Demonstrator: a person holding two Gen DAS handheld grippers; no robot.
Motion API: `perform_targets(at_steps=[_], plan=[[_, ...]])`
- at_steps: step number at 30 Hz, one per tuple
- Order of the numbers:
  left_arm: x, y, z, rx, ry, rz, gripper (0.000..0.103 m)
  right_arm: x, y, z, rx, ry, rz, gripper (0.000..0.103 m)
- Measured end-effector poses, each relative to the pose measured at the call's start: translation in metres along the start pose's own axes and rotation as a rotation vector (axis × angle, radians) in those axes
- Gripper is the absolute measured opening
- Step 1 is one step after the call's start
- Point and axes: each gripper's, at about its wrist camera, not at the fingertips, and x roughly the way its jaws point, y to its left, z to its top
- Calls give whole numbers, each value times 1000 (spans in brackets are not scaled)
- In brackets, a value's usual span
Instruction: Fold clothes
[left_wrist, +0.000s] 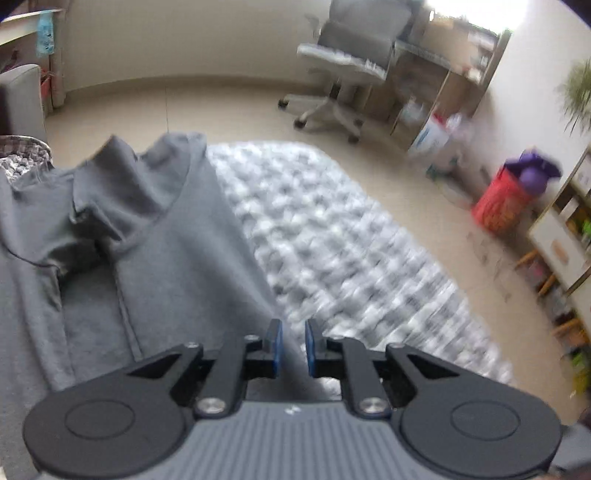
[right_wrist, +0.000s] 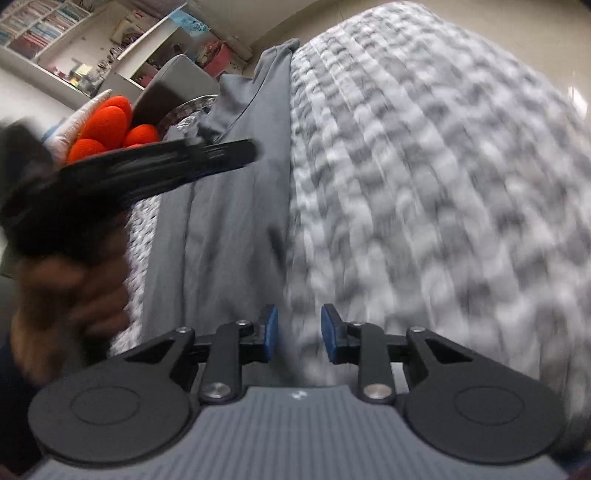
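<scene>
A grey T-shirt (left_wrist: 166, 240) lies flat on a grey-and-white checked blanket (left_wrist: 332, 240), its collar at the far end and one sleeve folded inward. My left gripper (left_wrist: 293, 343) hovers over the shirt's right edge with a narrow gap between its blue pads, and nothing is visibly clamped. In the right wrist view the shirt (right_wrist: 229, 240) runs away from me beside the blanket (right_wrist: 443, 184). My right gripper (right_wrist: 299, 328) is open over that same edge. The left gripper (right_wrist: 184, 162), held by a hand (right_wrist: 74, 288), hangs above the shirt on the left.
Beyond the blanket stand an office chair (left_wrist: 347, 62) and a desk (left_wrist: 454, 66). A red bin (left_wrist: 498, 206) and low shelves (left_wrist: 561, 251) line the right wall. Orange cushions (right_wrist: 107, 129) and a grey sofa (right_wrist: 177, 85) sit past the shirt's far end.
</scene>
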Motion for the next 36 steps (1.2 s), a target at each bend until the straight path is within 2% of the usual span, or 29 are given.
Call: perform_targets(at_steps=[3, 6, 7, 9, 11, 15, 17, 19, 20, 22, 24, 28, 32, 34, 36], plan=[[13, 6, -11, -27, 18, -3, 13, -8, -2, -20, 12, -18, 33, 31], [8, 13, -17, -61, -3, -30, 13, -12, -3, -31, 16, -25, 51, 29], [8, 15, -18, -68, -5, -31, 13, -13, 0, -32, -4, -29, 37, 25], [7, 15, -21, -70, -10, -30, 13, -12, 8, -36, -55, -32, -13, 5], [3, 13, -20, -60, -17, -22, 13, -16, 16, -42, -93, -30, -55, 3], [-10, 11, -19, -54, -72, -47, 14, -40, 25, -46, -70, -86, -123, 2], [-5, 11, -20, -40, -60, -33, 14, -50, 28, -47, -53, -117, -153, 3], [3, 11, -24, -38, -23, 2, 14, -39, 23, -50, -37, -74, -144, 6], [-1, 12, -27, -34, -21, 7, 14, -32, 20, -51, -29, -50, -137, 14], [-11, 12, -32, -27, -17, 18, 15, -19, 14, -53, -13, -2, -125, 17], [-20, 13, -38, -20, -12, 28, 17, -17, 8, -58, 5, 16, -117, 30], [-35, 13, -52, -6, 15, 39, 19, -15, 5, -58, 14, 36, -102, 30], [-48, 8, -64, 23, 58, 101, 20, -28, 22, -46, -80, -13, -183, 30], [-58, 11, -67, 7, 53, 124, 33, -39, 27, -35, -112, -35, -163, 30], [-64, 12, -71, 6, 51, 124, 35, -47, 35, -23, -215, -86, -184, 30]])
